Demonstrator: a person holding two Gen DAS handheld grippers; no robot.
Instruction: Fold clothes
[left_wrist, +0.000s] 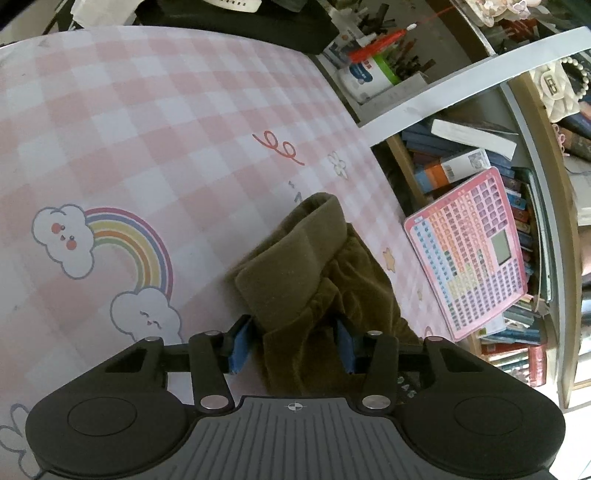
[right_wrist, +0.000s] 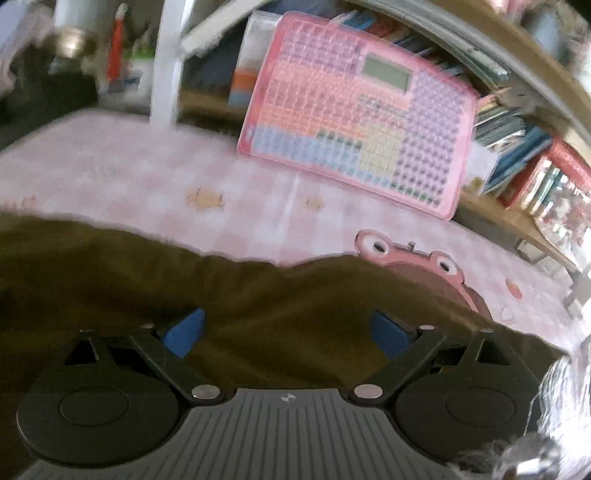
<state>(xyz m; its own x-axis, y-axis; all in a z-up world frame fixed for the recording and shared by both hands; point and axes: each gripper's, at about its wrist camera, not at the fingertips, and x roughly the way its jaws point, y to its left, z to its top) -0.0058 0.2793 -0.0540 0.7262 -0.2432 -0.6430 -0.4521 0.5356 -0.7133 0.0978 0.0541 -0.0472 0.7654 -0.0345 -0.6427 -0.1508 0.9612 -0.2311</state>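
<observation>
The olive garment (left_wrist: 314, 266) lies bunched and barely folded on the tabletop (left_wrist: 147, 129), with both the left gripper (left_wrist: 291, 345) and right gripper (right_wrist: 288, 332) fingers wide apart around its cloth.

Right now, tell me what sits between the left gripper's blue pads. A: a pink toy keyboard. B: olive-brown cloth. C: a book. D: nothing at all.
B: in the left wrist view the olive-brown cloth runs down between the blue pads of the left gripper, which stand apart on either side of it.

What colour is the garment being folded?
Olive-brown, plain with no print. The garment shows best in the left wrist view.
</observation>
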